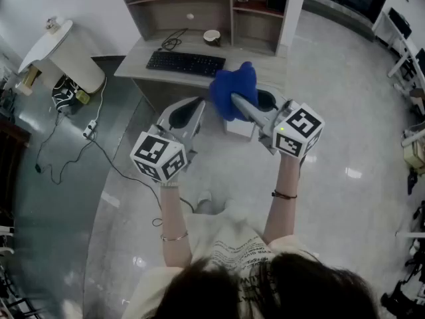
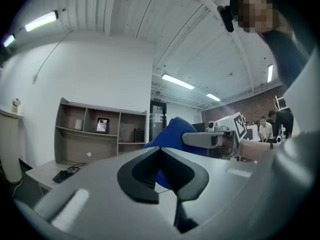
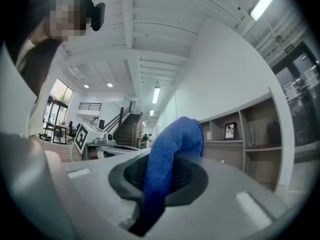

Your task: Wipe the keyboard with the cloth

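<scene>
We note right gripper (image 1: 244, 106) clamped on blue cloth (image 1: 232, 88), held in air before desk (image 1: 262, 62); cloth hides its jaw tips in head view. Left gripper (image 1: 191, 110) closed, empty. Keyboard (image 1: 185, 63) on desk, apart from cloth

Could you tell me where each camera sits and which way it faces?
Head view: on the head, facing steeply down at left gripper, right gripper, keyboard; forearms show.
Left gripper view: on that gripper, along its shut jaws toward shelves.
Right gripper view: along jaws shut on the cloth.
All three share the cloth.
</scene>
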Available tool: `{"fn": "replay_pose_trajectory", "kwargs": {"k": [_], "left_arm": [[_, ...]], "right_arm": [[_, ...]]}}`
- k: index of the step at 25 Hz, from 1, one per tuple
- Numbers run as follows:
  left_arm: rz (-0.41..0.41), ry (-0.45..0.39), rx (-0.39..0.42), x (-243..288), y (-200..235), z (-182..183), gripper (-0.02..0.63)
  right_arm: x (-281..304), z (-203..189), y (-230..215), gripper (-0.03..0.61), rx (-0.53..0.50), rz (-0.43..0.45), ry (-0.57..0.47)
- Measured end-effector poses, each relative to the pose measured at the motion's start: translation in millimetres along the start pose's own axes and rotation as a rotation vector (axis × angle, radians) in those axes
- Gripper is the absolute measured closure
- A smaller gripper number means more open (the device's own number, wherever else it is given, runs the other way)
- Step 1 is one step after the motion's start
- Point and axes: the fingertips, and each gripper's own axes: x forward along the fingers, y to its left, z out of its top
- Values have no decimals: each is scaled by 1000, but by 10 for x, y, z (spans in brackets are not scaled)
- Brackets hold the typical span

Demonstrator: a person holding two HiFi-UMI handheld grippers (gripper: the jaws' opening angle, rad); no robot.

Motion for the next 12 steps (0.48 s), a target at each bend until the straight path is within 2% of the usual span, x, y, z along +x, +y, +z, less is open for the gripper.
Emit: {"fn": "replay_pose_trajectory", "kwargs": {"k": [12], "left_arm": [[2,-7,-2,60,48,38,617]], "right_arm": [[36,71,-43,526,2,28,-7]]}}
